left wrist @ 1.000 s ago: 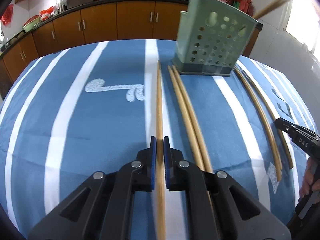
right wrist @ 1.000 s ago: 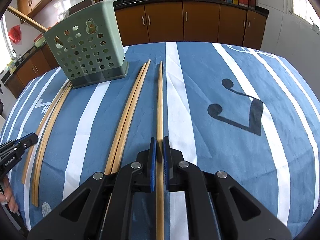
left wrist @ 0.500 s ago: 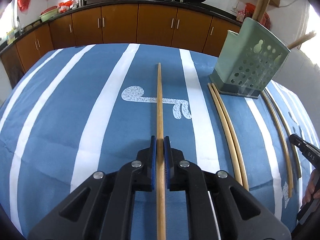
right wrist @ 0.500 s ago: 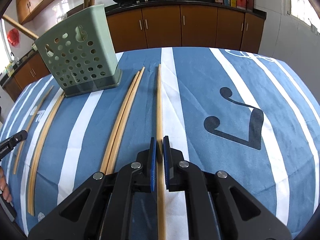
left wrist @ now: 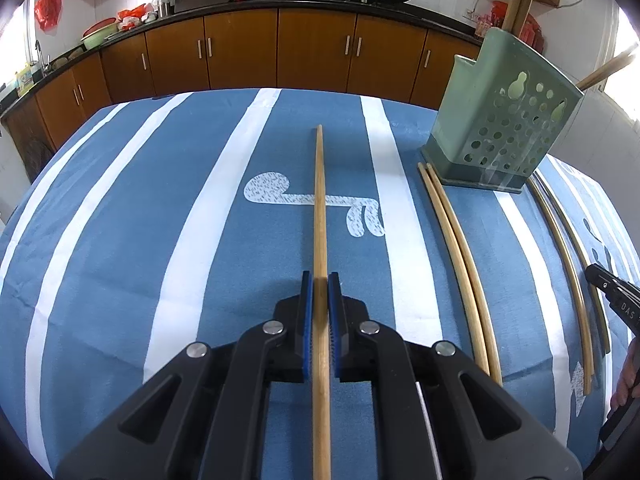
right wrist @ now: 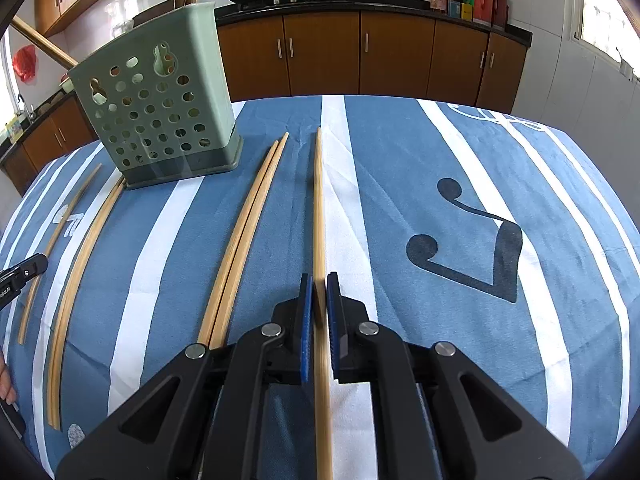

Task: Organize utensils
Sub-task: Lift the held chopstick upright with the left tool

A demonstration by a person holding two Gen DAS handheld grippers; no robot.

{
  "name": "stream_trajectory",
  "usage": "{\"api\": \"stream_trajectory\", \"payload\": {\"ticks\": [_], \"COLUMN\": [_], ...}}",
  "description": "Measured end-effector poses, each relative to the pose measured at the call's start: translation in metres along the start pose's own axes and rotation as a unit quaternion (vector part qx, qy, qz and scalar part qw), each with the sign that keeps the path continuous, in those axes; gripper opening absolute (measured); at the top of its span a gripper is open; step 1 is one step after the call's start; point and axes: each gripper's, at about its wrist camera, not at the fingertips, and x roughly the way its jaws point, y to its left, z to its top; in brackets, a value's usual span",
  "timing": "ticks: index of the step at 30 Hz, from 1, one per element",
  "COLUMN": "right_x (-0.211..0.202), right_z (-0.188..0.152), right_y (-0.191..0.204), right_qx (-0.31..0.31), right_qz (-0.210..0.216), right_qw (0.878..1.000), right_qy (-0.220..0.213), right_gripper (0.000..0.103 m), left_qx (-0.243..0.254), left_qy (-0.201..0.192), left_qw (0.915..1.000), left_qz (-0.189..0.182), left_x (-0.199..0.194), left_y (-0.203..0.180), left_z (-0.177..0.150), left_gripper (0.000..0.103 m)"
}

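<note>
Gripping one chopstick [left wrist: 320, 208] in my left gripper [left wrist: 320, 294], another chopstick [right wrist: 319, 200] in my right gripper [right wrist: 319, 294]; fingers clenched on each, tips fwd over worktop [left wrist: 120, 220]. Judged light, stiff, smooth; slips easily, so hold near thick end. Holder [right wrist: 160, 108] nearby.

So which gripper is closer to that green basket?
Right, by a little. The right gripper has the green basket ahead to its left; the left gripper has it farther off, ahead to its right.

Right gripper [left wrist: 614, 300] reads "DAS" — nothing else legible.
</note>
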Motion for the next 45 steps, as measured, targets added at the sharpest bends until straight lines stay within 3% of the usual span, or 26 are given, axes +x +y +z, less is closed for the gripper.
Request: {"api": "stream_trajectory", "payload": {"ticks": [21, 28, 35, 45], "right_x": [-0.001, -0.014, -0.02, -0.074], "right_z": [-0.001, -0.017, -0.016, 0.005], "right_y": [-0.004, -0.008, -0.011, -0.02], "right_qx": [0.008, 0.008, 0.014, 0.029], "right_qz": [0.006, 0.013, 0.018, 0.028], "right_qw": [1.0, 1.0, 1.0, 0.995], "right_qy": [0.0, 0.003, -0.003, -0.091], "right_gripper": [0.009, 0.009, 0.008, 0.008], "left_qx": [-0.005, 0.035, 0.034, 0.024], "left_qy": [0.0, 0.003, 0.009, -0.071], "left_qw": [1.0, 0.9994, 0.9994, 0.9971], "left_qz": [-0.006, 0.008, 0.004, -0.01], "left_x": [-0.002, -0.018, -0.024, -0.083], "left_y": [0.001, -0.011, -0.009, -0.006], "left_z": [0.0, -0.022, -0.026, -0.001], "left_gripper": [0.01, 0.015, 0.008, 0.008]}}
